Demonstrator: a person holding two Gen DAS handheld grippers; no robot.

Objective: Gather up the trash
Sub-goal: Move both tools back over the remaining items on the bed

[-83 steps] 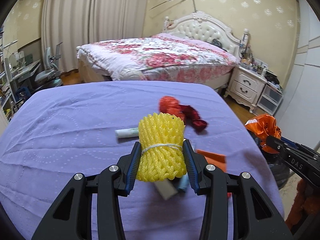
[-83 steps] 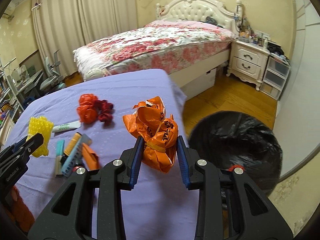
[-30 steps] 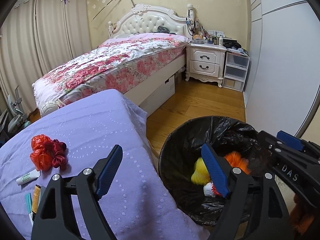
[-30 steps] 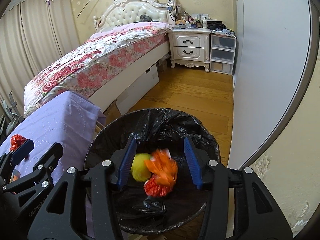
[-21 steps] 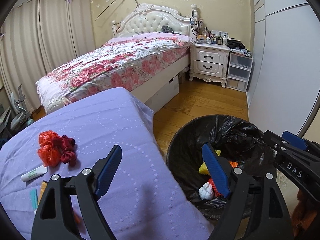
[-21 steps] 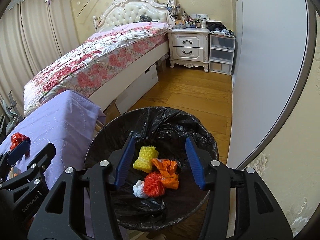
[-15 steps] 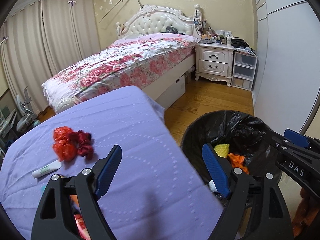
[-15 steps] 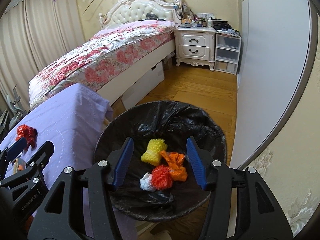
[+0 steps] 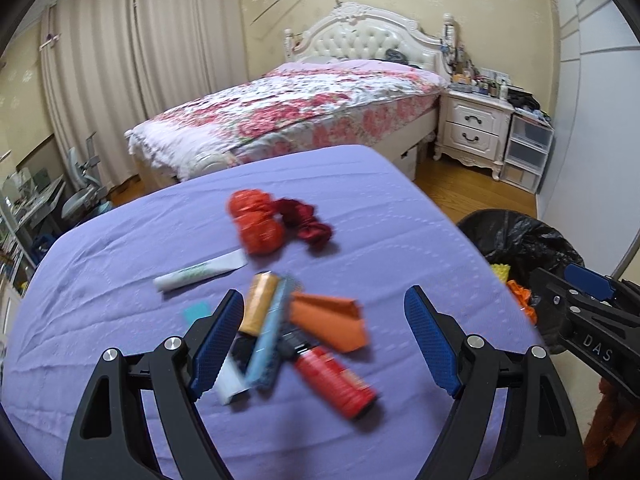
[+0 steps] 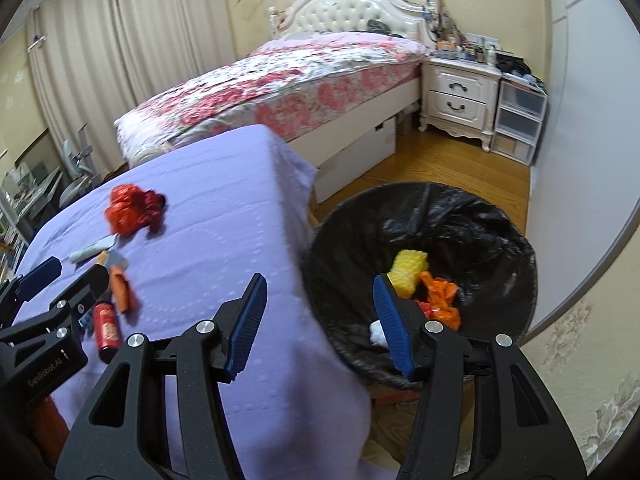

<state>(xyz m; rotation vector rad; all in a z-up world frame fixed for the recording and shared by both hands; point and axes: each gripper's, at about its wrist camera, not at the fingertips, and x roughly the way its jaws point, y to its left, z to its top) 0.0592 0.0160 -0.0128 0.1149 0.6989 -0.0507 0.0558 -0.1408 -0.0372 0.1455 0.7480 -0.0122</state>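
My left gripper [image 9: 324, 340] is open and empty above a pile of trash on the purple table [image 9: 120, 240]: a red can [image 9: 336, 376], an orange packet [image 9: 328, 320], a blue wrapper [image 9: 268, 344] and a tan roll [image 9: 260, 300]. Red crumpled bags [image 9: 260, 224] and a white tube [image 9: 200, 272] lie farther back. My right gripper [image 10: 318, 320] is open and empty over the table's corner, beside the black-lined bin [image 10: 424, 272]. The bin holds the yellow foam net [image 10: 408, 268] and the orange bag [image 10: 440, 296].
A bed with a floral cover [image 9: 304, 112] stands behind the table. A white nightstand [image 9: 472, 132] and plastic drawers [image 9: 524, 152] stand at the back right. Wooden floor [image 10: 440, 164] lies between bed and bin. A desk chair [image 9: 80, 196] is at the left.
Both grippers let go of the yellow foam net and the orange bag into the bin. Both then swung left, back toward the table; the left one now hangs over the trash pile.
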